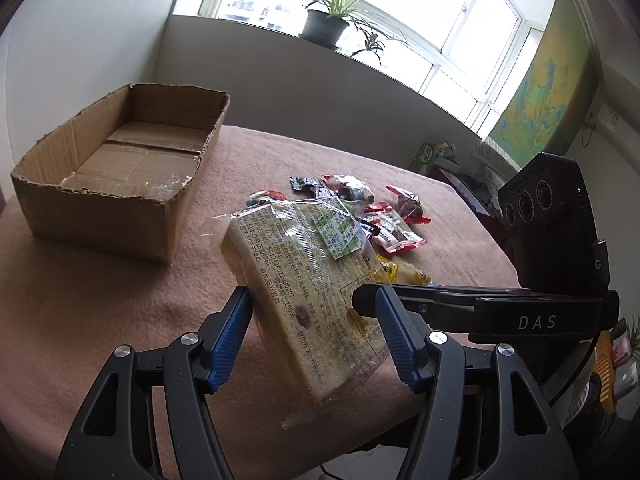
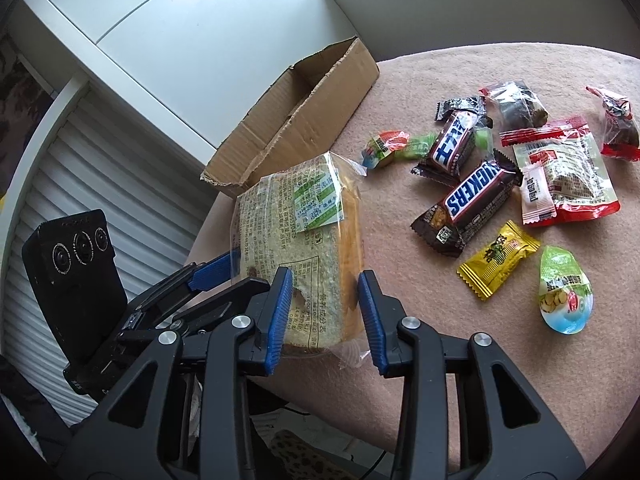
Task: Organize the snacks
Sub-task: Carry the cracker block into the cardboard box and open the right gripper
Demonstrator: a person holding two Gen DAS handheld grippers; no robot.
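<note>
Big cardboard box (image 1: 116, 168) sits open at the far left of the pink-covered table (image 1: 100, 300). Both grippers meet at the wrapped bread slice (image 1: 296, 280), tilted up off the cloth. The left gripper (image 1: 316, 320) spreads wide around it; whether its pads press the wrapper, I cannot tell. The right gripper (image 2: 324, 300) pinches the loaf's near end (pads against both faces). Only the right view shows the Snickers bars (image 2: 472, 196) and the loose sweets.

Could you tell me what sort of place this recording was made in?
Probably a room in a home or small office: a potted plant on the windowsill, a map on the wall, and a cloth-covered table holding snacks.
</note>
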